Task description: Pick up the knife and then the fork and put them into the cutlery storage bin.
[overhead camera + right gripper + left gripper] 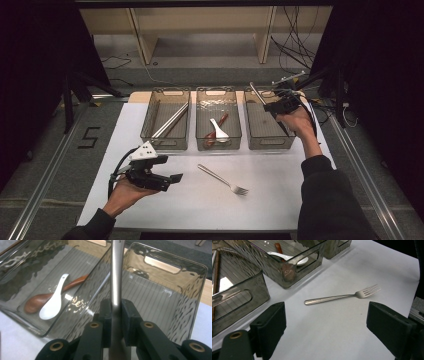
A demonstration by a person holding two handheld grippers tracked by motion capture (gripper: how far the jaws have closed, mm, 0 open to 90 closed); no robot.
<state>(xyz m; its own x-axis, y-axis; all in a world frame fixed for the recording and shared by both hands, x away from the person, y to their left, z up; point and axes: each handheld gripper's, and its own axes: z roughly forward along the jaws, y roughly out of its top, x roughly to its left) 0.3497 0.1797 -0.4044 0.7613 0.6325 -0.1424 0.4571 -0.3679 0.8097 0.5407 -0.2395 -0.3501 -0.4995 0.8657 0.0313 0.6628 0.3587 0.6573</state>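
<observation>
While the right gripper [116,315] clamps a steel utensil handle [116,277] above the empty right bin [175,315], seemingly sorting cutlery, the left gripper [325,325] waits wide apart, fork [342,297] just ahead.

In the right gripper view the metal utensil [115,277] runs out past the top edge, so its working end cannot be told, and its lower part is hidden between the right gripper's [116,315] fingers. In the high view that gripper covers part of the right bin [267,140]. In the left gripper view the left bin [237,297] is cut off at the left edge, and the brown spoon [278,247] is mostly hidden behind the white spoon [287,257]
</observation>
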